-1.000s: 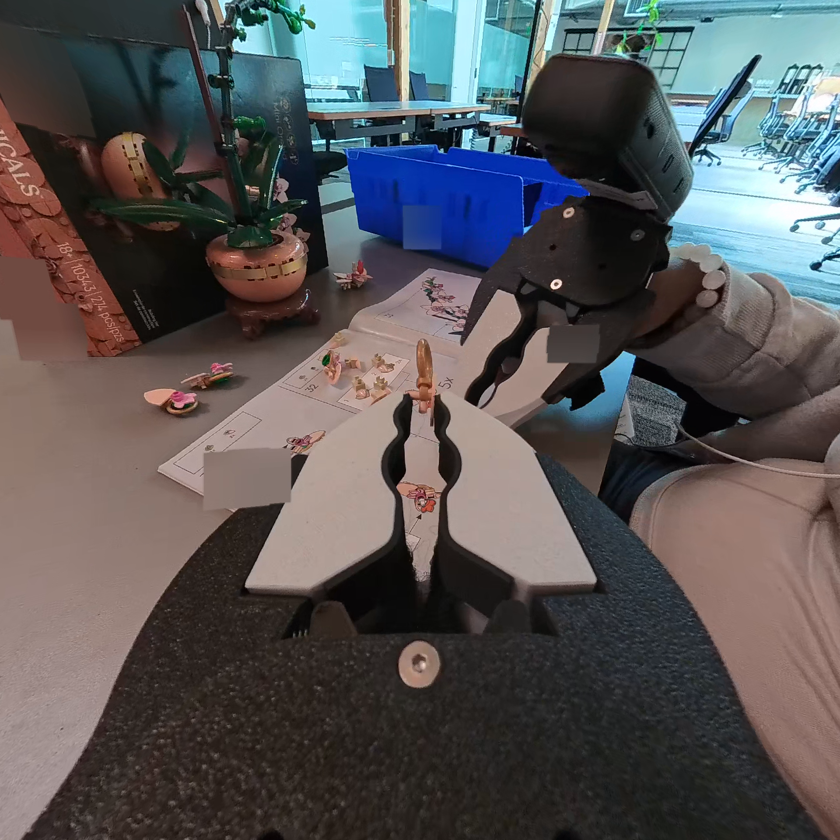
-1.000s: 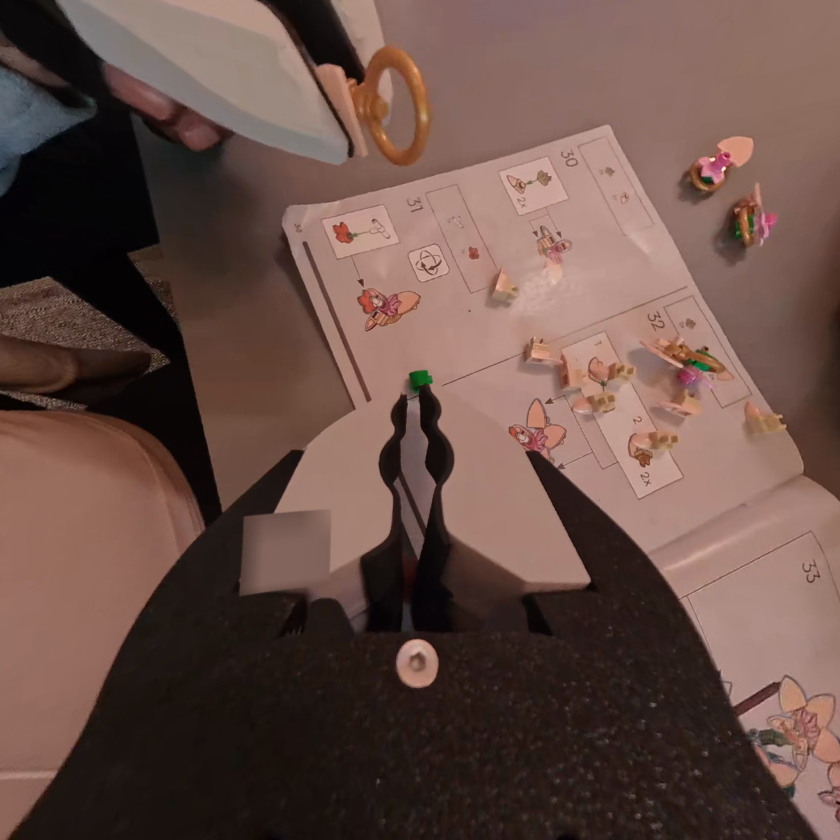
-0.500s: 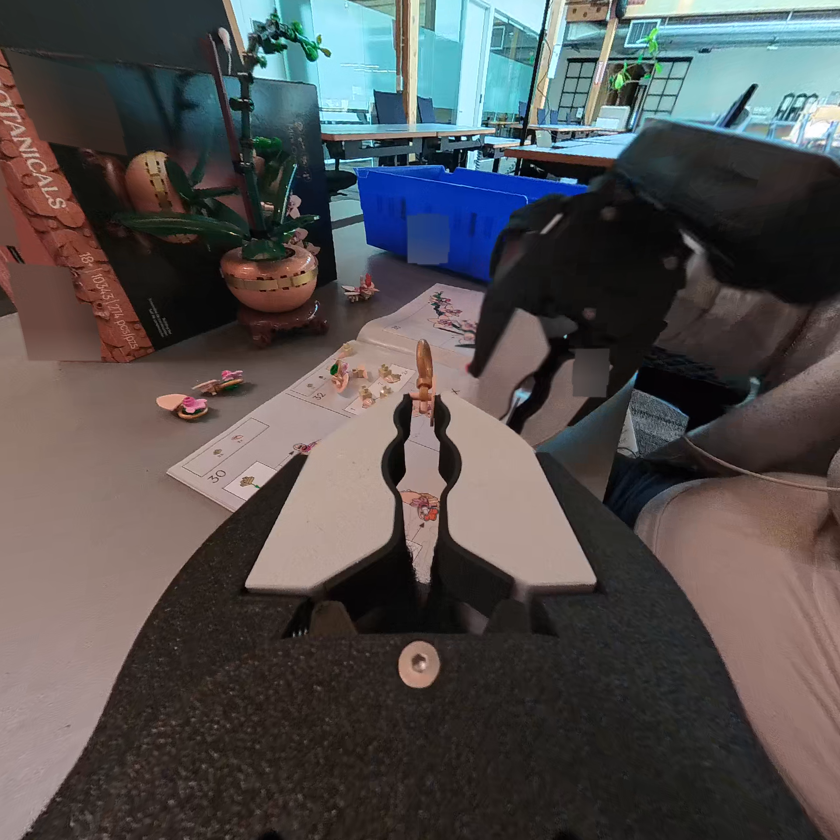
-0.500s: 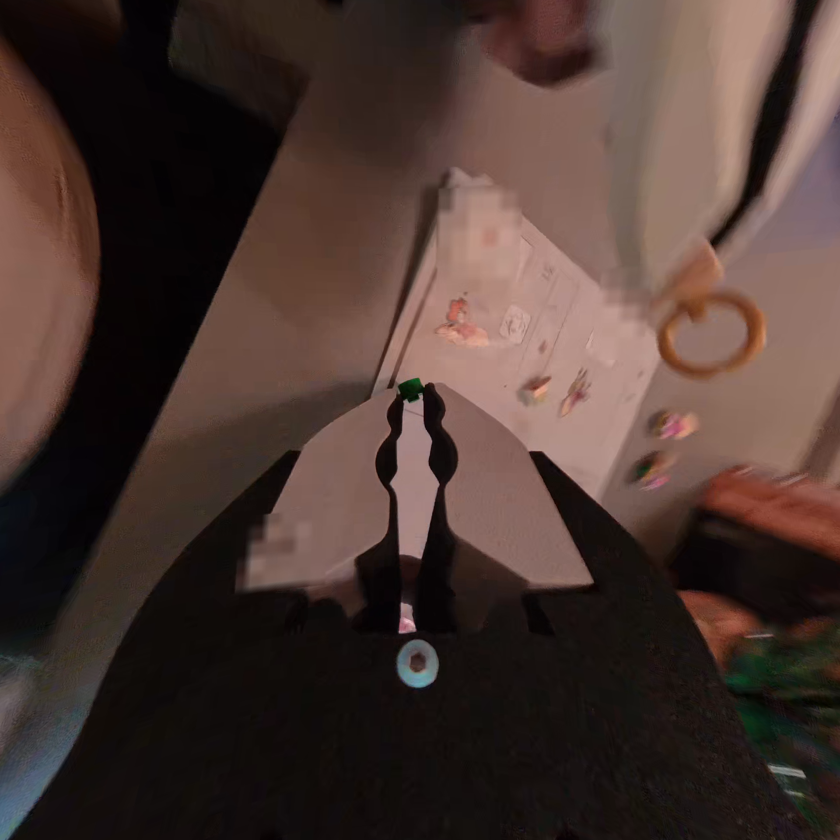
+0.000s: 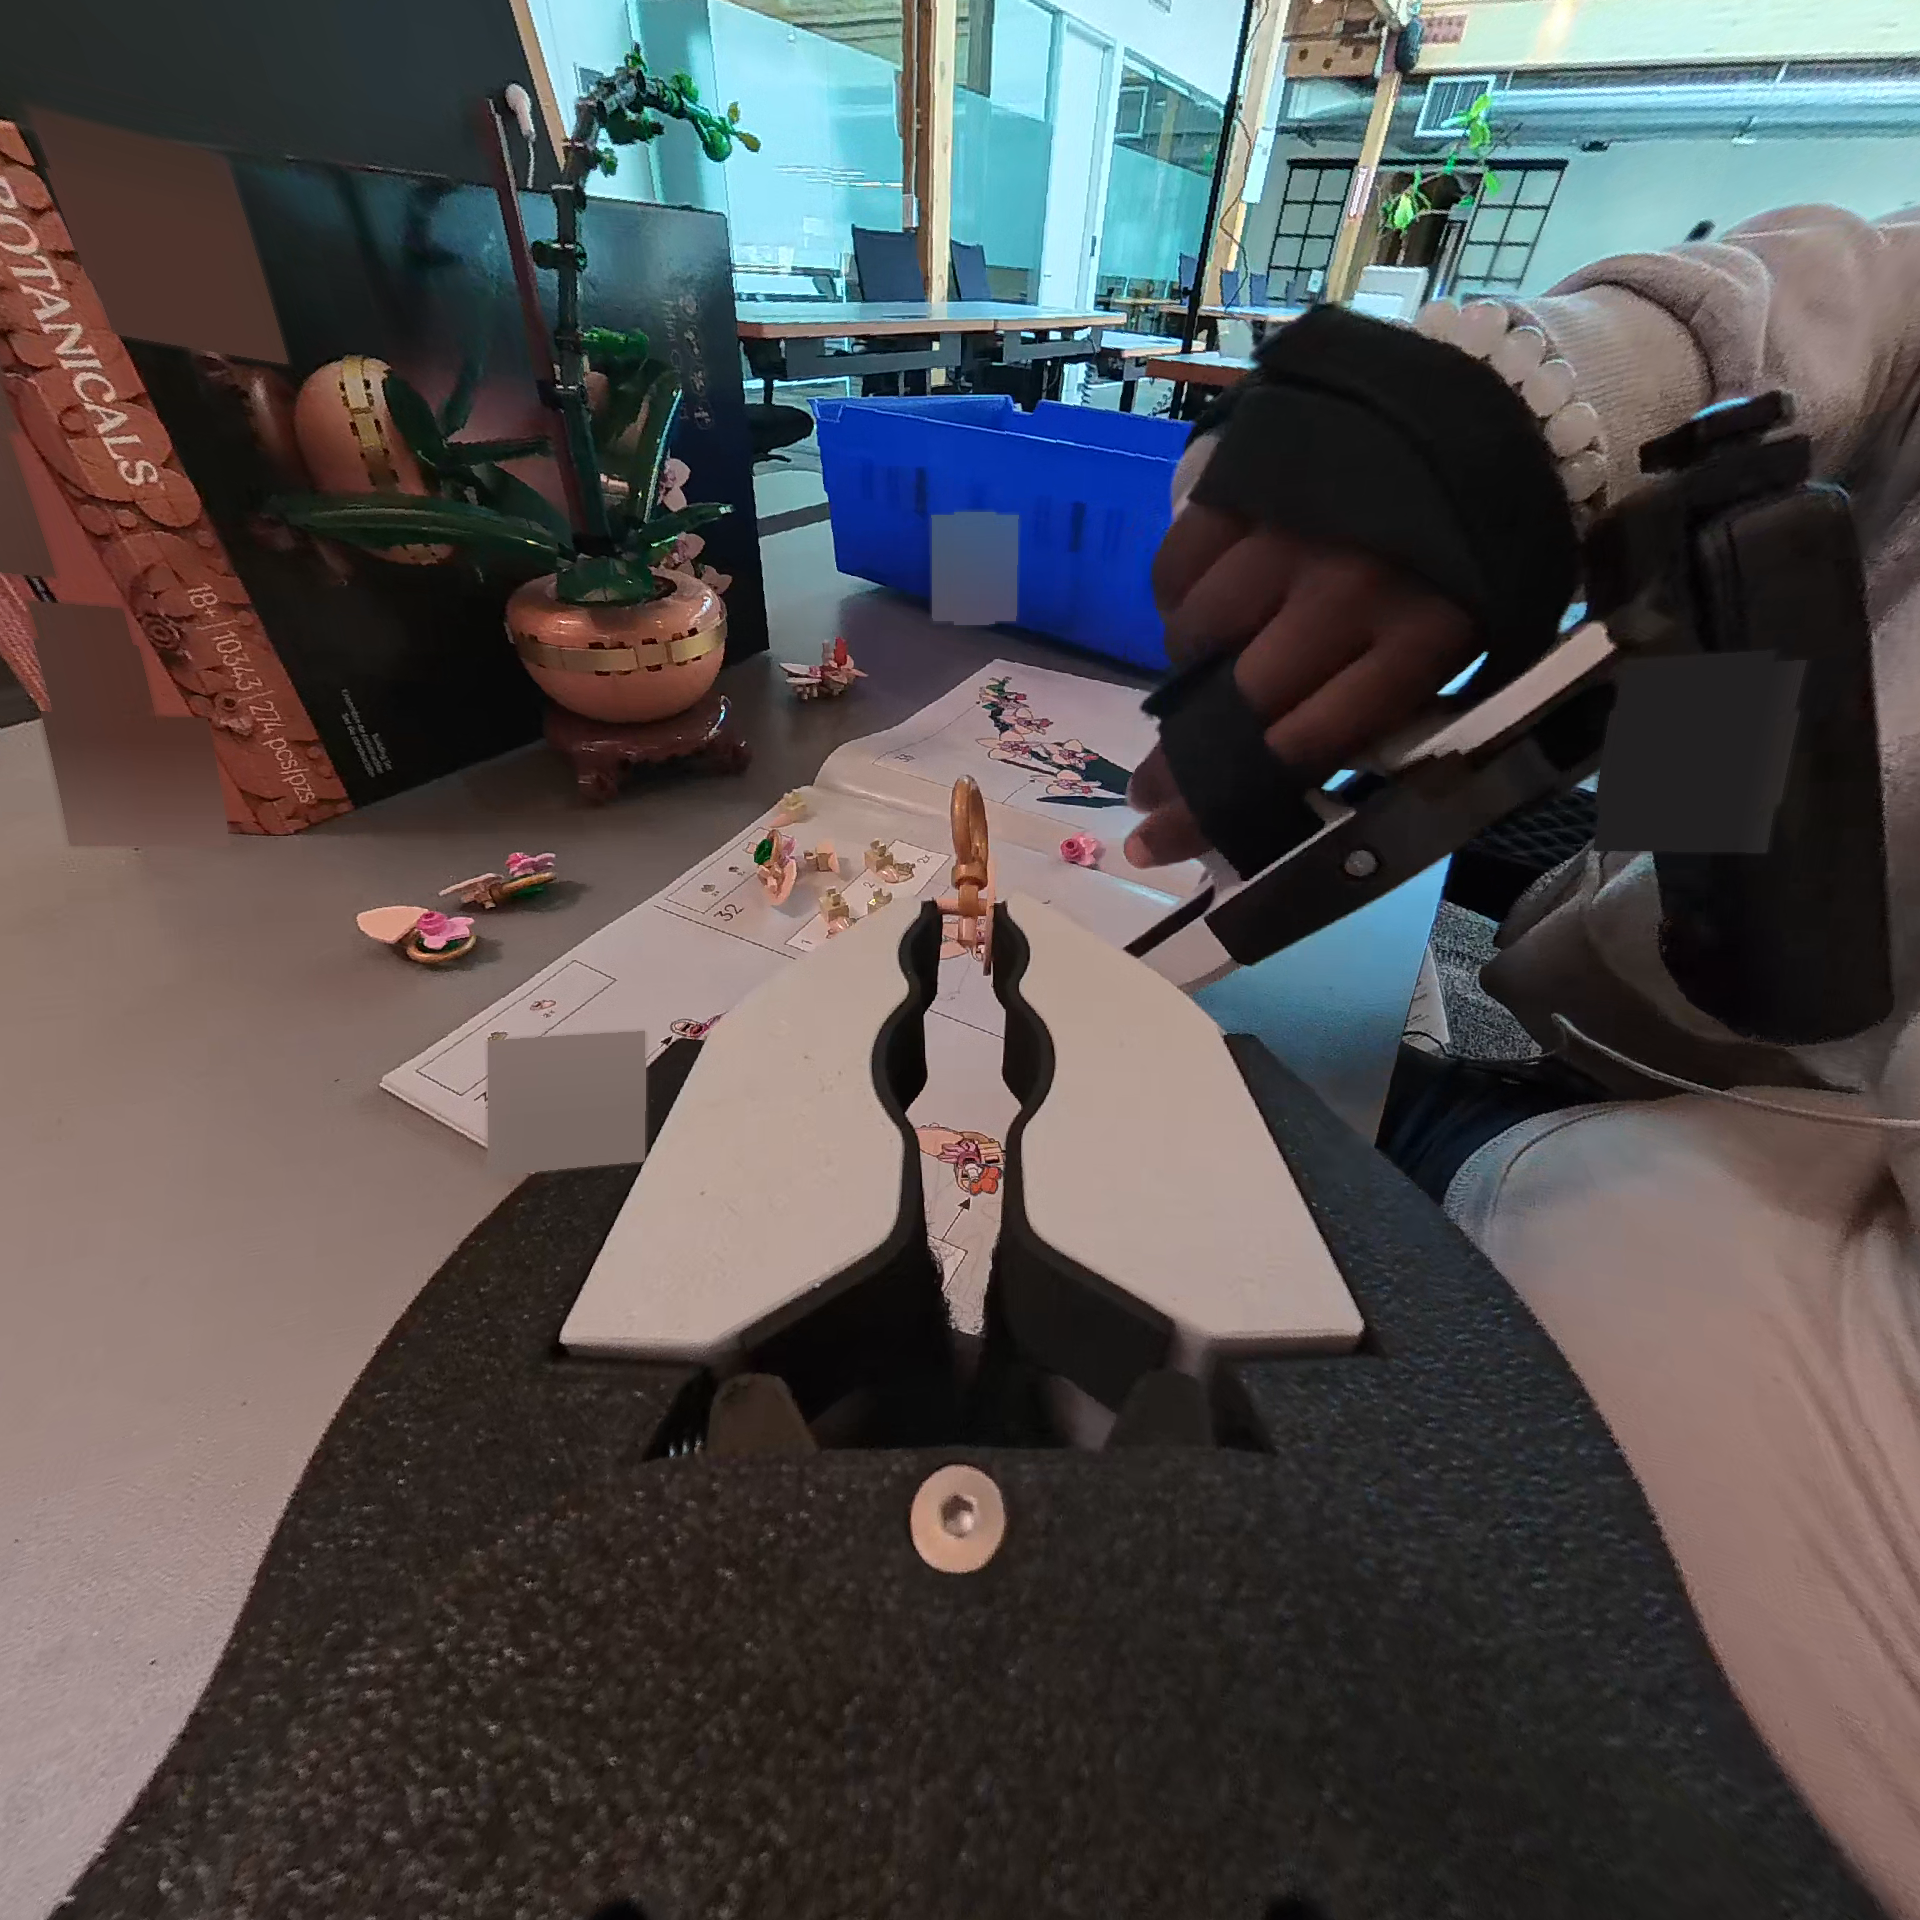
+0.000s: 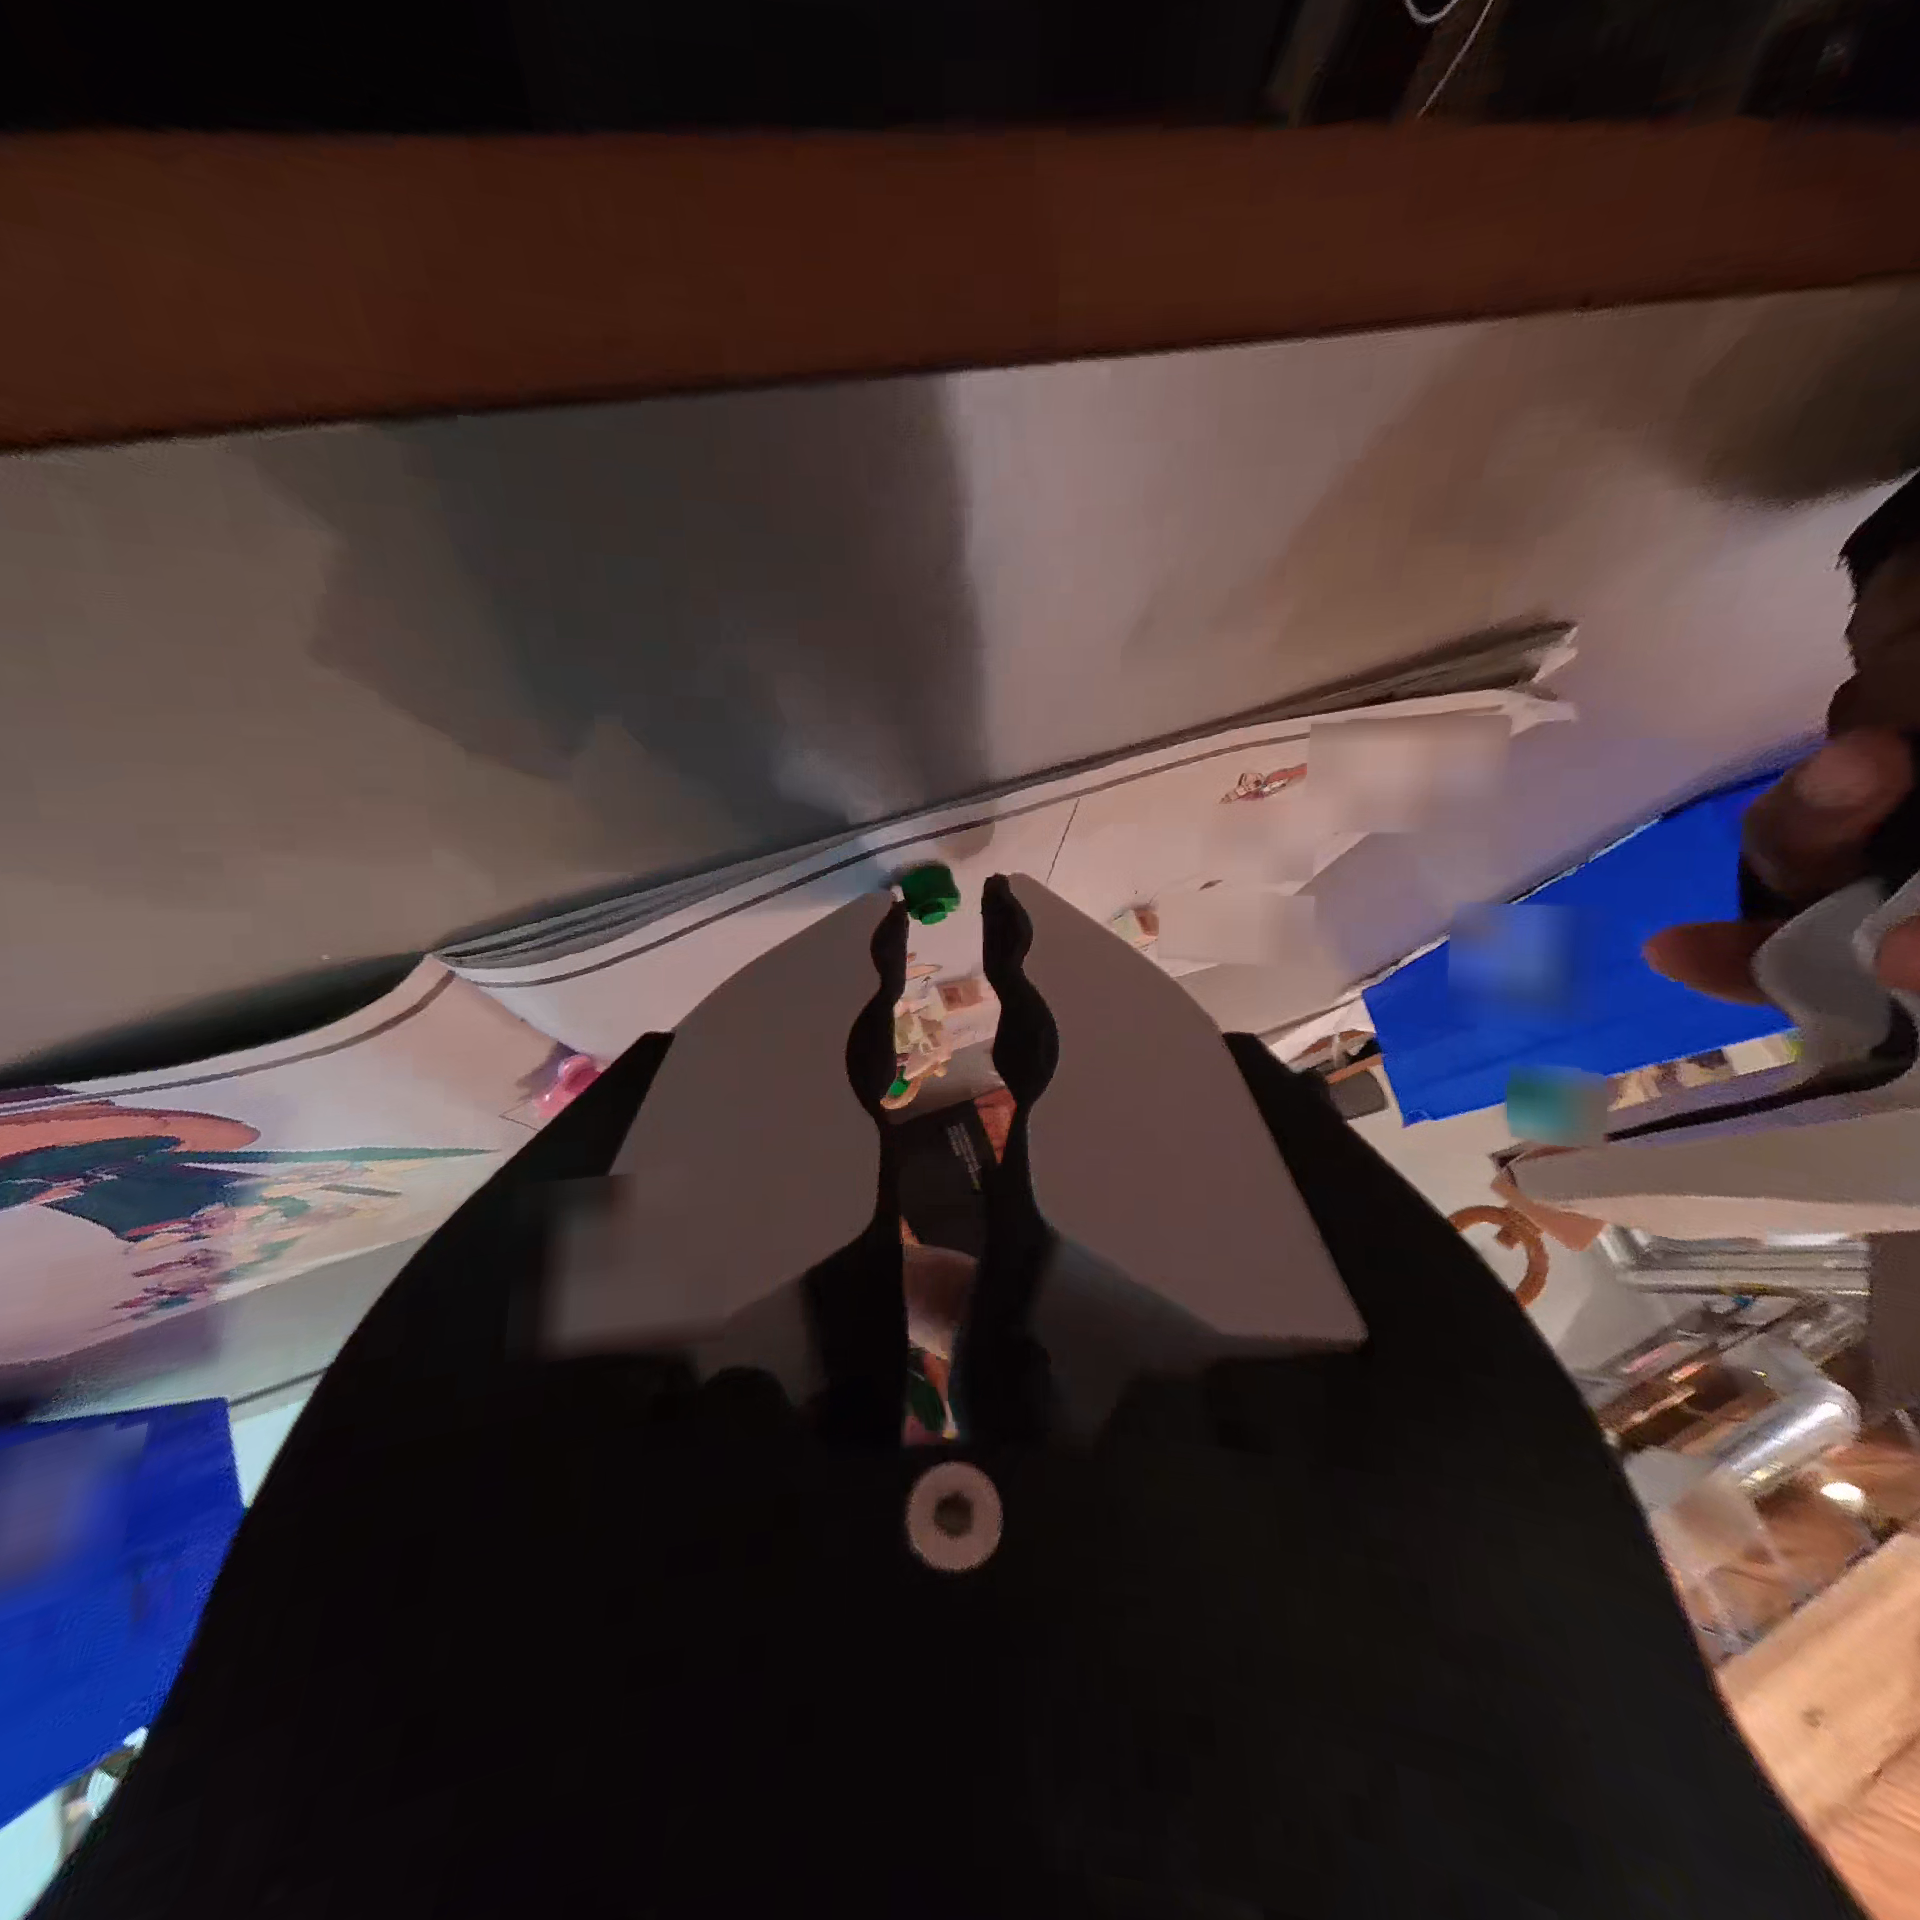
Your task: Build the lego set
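**A:** What is seen in the left wrist view?

**B:** The left tool (image 5: 964, 914) is clamped on a gold ring piece (image 5: 966, 831), which is held upright above the instruction booklet (image 5: 675, 966) on the worktop (image 5: 208, 1091). Small petal pieces (image 5: 831, 883) are scattered over the open page, and the part-built orchid (image 5: 618, 644) is parked well behind, in front of the box (image 5: 312, 520). The right tool (image 5: 1184, 961) has been rolled over since a second ago, so the gloved hand (image 5: 1340, 623) is now on top and the tips are aimed at the ring from the side.

**A:** And the right wrist view?

**B:** Everything is shown upside down (the booklet hangs overhead), which confirms the roll. The green stud (image 6: 928, 894) is carried at the tips, but the jaws are now parted wider than before. The stud is touched by one finger only, with a gap left to the other. The ring is glimpsed low on the right, apart from the stud.

**A:** What is meant for the build?

**B:** A mating of stud and ring is judged to be set up but not yet made. With the grip loosened, the stud could be dropped before it is seated.
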A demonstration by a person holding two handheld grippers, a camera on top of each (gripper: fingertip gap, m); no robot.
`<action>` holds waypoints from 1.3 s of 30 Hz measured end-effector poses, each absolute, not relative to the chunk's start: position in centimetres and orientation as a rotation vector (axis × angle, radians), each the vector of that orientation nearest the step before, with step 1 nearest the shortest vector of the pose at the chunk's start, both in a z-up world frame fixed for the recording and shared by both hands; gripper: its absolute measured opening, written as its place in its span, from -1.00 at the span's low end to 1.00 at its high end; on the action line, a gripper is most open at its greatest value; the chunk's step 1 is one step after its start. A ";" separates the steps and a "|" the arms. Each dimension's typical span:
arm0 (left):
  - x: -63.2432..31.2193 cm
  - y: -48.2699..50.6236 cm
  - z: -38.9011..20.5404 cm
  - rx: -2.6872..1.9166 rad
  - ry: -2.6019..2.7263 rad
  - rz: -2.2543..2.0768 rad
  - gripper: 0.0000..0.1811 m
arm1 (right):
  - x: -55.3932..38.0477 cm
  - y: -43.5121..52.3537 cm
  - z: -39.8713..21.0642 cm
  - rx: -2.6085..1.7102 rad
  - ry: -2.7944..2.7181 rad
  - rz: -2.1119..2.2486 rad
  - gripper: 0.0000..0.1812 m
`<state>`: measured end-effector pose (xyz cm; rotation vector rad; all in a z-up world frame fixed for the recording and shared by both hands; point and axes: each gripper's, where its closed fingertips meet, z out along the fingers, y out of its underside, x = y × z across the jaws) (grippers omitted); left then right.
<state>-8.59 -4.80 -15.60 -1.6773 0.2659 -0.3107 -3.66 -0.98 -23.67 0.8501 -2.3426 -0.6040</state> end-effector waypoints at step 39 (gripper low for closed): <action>-7.8 -4.8 -15.8 -1.690 0.278 -0.364 -0.90 | -2.4 -0.3 -24.1 -1.501 -2.076 1.001 -0.89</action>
